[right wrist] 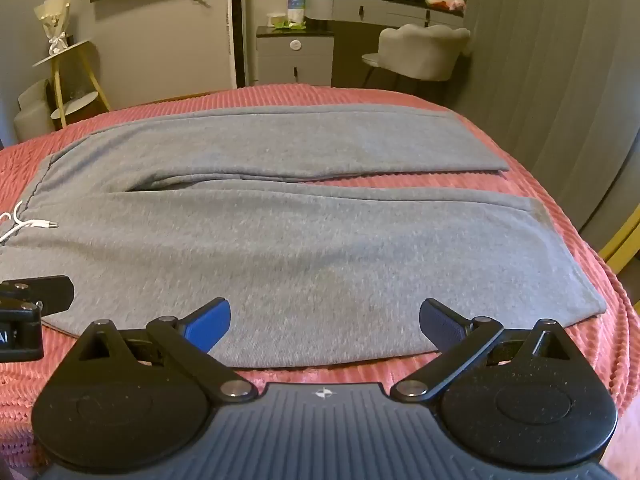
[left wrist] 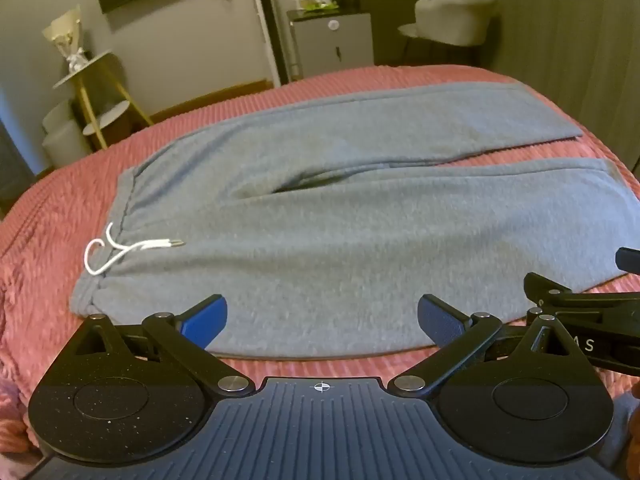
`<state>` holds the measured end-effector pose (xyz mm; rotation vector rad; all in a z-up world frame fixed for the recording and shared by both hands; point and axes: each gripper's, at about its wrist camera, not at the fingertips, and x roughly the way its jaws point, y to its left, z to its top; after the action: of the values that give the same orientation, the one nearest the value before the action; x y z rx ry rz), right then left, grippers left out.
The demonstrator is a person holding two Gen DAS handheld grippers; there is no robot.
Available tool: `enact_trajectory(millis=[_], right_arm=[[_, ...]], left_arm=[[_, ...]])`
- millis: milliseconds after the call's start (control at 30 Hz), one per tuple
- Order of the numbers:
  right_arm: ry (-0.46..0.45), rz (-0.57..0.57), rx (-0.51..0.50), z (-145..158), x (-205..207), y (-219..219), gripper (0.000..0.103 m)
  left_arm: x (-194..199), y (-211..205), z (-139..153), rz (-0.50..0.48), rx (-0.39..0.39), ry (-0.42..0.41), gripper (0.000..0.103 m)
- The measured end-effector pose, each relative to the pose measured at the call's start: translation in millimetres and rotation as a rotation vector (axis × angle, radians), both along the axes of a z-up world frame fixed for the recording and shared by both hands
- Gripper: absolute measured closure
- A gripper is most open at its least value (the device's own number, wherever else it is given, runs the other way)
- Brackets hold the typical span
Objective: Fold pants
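Note:
Grey sweatpants (left wrist: 320, 216) lie flat on the pink bed, waistband at the left with a white drawstring (left wrist: 120, 250), both legs stretching right with a narrow gap between them. They also show in the right wrist view (right wrist: 304, 248). My left gripper (left wrist: 322, 320) is open and empty, just above the near edge of the pants by the waist end. My right gripper (right wrist: 325, 324) is open and empty, above the near edge of the near leg. Each gripper shows at the edge of the other's view.
The pink ribbed bedspread (left wrist: 52, 216) covers the bed and drops off at its far and right edges. Beyond stand a gold-legged shelf (left wrist: 94, 92), a grey cabinet (left wrist: 332, 44), a pale chair (left wrist: 452, 20) and a curtain (right wrist: 552, 80).

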<state>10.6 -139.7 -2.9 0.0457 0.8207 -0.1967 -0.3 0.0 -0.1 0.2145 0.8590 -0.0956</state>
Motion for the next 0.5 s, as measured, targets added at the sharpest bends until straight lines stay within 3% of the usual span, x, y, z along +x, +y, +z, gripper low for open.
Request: enact_trajectory(millis=[500], right_arm=[[-0.004, 0.000, -0.003, 3.4, -0.9, -3.4, 0.002]], left_arm=[[2.7, 0.2, -2.8, 0.009, -0.007, 0.017, 0.000]])
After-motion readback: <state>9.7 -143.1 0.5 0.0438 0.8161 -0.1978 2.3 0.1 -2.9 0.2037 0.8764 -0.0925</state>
